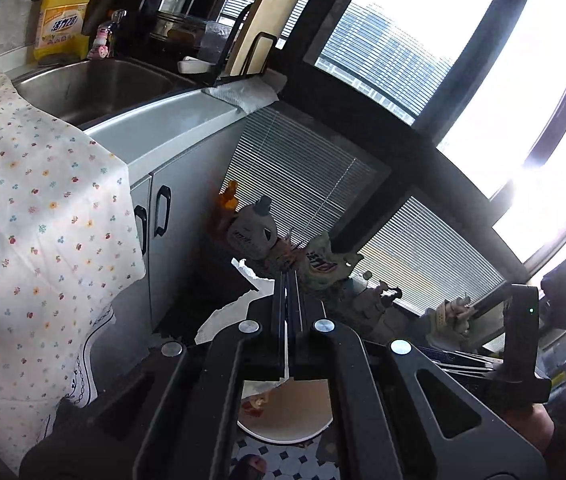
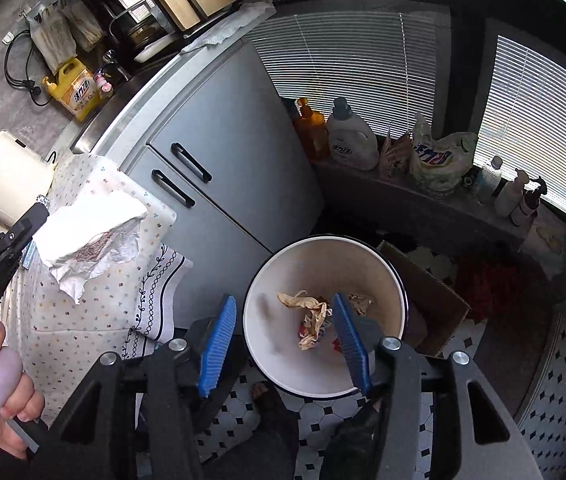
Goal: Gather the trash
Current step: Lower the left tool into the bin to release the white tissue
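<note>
Left tongs (image 2: 41,210) clamped on a crumpled white paper wrapper (image 2: 91,240), pinched at its upper-left edge; the rest hangs free over the floral cloth (image 2: 83,320) draped on the surface, beside the grey cabinet (image 2: 219,128). In the left wrist view the fingers sit flat together with torn white paper poking out on their left.

Right tongs (image 2: 283,344) stand apart, nothing between the blue pads (image 2: 219,344). They hang right over the white trash bin (image 2: 323,246) on the tiled floor; crumpled tan paper and coloured scraps (image 2: 311,320) already lie at the bottom.

Handling, my read: wrapper is near weightless, limp, creased, tears easily — edge already ragged. Not slippery, not fragile in any way that matters. A thin edge pinch holds it, but it will flap and may catch on the cloth or the bin rim. A grip on a bunched fold would hold better than on a single layer. It should drop slowly and drift, so I'd let go low inside the rim.
</note>
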`<action>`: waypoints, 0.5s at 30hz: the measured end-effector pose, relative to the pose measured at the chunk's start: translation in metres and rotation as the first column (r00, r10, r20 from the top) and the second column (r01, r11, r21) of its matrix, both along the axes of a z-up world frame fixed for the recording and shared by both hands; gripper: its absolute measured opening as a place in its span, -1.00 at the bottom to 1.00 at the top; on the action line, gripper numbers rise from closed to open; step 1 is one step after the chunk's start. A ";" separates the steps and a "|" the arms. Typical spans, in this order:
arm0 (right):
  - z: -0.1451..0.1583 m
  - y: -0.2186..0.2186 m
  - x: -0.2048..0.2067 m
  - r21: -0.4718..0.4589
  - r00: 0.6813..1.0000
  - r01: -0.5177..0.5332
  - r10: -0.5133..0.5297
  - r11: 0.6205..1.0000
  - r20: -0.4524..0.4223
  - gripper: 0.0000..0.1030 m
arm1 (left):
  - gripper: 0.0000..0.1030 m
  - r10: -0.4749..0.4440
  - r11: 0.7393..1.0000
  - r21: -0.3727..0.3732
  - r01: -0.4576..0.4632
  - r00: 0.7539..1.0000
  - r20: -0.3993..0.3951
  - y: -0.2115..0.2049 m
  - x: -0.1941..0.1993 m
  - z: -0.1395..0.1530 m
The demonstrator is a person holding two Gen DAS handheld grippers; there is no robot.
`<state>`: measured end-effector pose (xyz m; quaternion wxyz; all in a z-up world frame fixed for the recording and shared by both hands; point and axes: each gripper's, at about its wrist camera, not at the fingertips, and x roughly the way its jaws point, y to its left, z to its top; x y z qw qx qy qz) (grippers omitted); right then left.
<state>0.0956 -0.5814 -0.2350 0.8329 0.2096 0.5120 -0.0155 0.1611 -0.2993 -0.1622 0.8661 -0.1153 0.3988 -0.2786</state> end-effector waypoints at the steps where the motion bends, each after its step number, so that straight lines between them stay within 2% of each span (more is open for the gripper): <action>1: -0.001 -0.006 -0.003 -0.001 1.000 0.011 -0.011 1.000 -0.002 0.00 | -0.97 -0.013 1.000 -0.002 0.013 1.000 -0.011 -0.007 -0.001 -0.005; 10: -0.004 -0.056 -0.038 -0.021 0.992 0.126 -0.126 0.992 -0.010 0.07 | -0.97 -0.128 0.992 0.001 0.129 0.988 -0.088 -0.066 -0.009 -0.041; 15: -0.006 -0.074 -0.058 -0.027 0.985 0.172 -0.173 0.985 -0.016 0.07 | -0.97 -0.193 0.981 -0.010 0.194 0.968 -0.162 -0.090 -0.013 -0.066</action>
